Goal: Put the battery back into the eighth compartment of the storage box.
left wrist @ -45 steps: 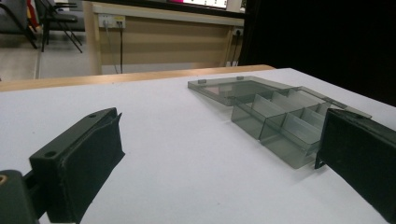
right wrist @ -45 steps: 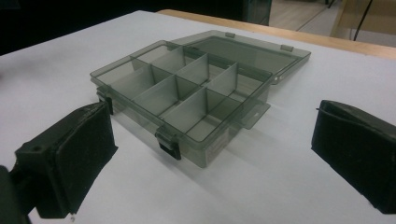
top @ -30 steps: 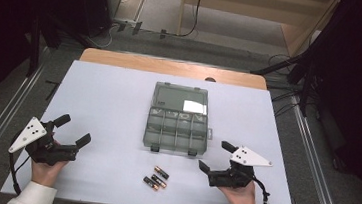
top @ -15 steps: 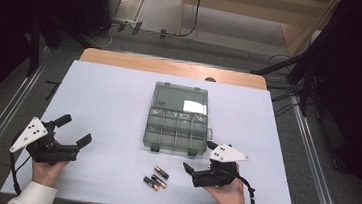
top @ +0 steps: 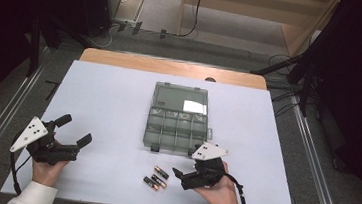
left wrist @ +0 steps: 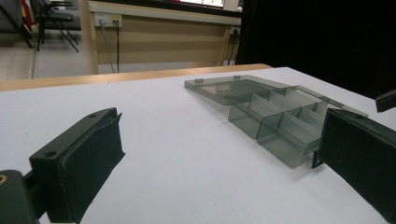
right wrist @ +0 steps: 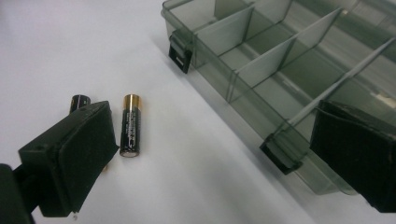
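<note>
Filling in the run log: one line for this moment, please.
right gripper: open, beside black gold-tipped batteries | left gripper: open, idle | smoky clear plastic compartment box: lid open

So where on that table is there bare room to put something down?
Bare: the wide stretch between the left gripper and the organizer box, and right of the box. Crowded: the front, where batteries lie beside the right gripper.

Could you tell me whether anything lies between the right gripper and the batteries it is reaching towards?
Nothing visible does. The right gripper is open, and only bare white table separates it from the batteries. The open organiser box lies beyond them, off that path.
</note>
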Action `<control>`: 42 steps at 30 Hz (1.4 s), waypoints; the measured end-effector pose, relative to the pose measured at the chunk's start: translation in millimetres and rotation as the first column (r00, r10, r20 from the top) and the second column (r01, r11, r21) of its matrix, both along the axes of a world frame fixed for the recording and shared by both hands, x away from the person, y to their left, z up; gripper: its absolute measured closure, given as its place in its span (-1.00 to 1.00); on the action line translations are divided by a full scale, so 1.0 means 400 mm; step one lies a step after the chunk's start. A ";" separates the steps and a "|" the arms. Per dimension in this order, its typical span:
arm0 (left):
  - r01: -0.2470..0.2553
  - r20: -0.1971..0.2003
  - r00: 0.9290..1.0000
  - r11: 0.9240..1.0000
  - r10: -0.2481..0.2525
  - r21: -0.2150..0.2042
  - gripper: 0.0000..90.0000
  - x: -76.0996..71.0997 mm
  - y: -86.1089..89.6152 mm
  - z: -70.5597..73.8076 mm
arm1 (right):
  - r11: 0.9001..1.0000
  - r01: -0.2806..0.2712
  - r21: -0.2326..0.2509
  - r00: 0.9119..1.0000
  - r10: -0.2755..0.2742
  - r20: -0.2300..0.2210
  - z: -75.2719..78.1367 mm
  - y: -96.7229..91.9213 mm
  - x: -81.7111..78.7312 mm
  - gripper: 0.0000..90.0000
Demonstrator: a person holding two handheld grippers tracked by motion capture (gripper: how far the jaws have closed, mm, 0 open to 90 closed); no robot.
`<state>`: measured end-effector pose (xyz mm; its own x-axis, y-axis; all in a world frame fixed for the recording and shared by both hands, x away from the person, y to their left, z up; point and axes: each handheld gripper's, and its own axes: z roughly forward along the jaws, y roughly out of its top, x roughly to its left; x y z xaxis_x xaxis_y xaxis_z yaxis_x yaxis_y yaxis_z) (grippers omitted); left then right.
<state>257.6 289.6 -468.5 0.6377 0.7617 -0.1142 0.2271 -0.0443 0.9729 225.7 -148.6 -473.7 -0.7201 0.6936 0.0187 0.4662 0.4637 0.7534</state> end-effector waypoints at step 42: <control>0.005 -0.007 1.000 1.000 -0.005 0.007 -1.00 0.003 -0.002 -0.001 | 0.946 -0.165 -0.278 0.952 0.080 -0.294 -0.018 0.187 0.069 -0.12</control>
